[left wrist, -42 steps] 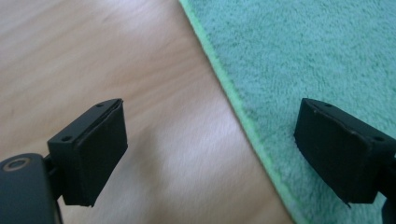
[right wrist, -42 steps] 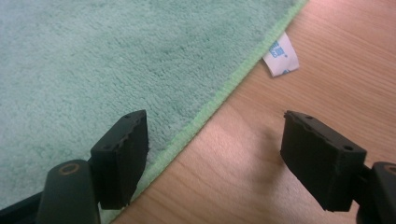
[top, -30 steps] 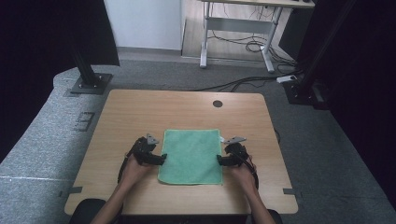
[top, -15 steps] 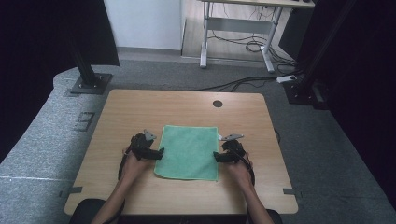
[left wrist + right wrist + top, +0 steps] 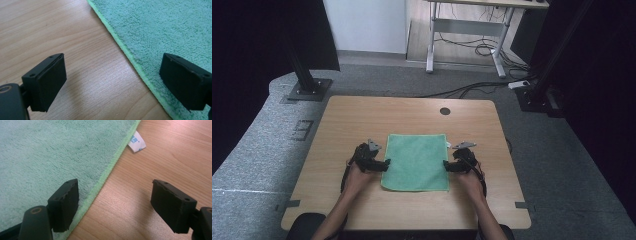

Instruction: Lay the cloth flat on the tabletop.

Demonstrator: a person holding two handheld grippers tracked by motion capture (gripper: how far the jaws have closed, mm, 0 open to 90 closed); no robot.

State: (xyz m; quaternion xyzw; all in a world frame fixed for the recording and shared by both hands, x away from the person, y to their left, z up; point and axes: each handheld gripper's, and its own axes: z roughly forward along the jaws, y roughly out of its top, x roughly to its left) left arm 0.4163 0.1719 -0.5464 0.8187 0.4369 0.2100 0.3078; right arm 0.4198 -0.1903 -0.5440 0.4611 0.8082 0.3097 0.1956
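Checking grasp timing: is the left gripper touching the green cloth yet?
Cannot tell. In the left gripper view the left gripper stands open astride the green cloth's hem, one jaw over cloth, one over table; no view shows contact or a gap plainly.

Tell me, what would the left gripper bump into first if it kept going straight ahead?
Probably the green towel: the left gripper points at its stitched edge, open jaws straddling it, one over the wooden table. Height above it is unclear.

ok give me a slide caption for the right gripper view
Open right hand-held gripper straddling the stitched edge of a green microfibre cloth, white care tag lying on the wooden table.
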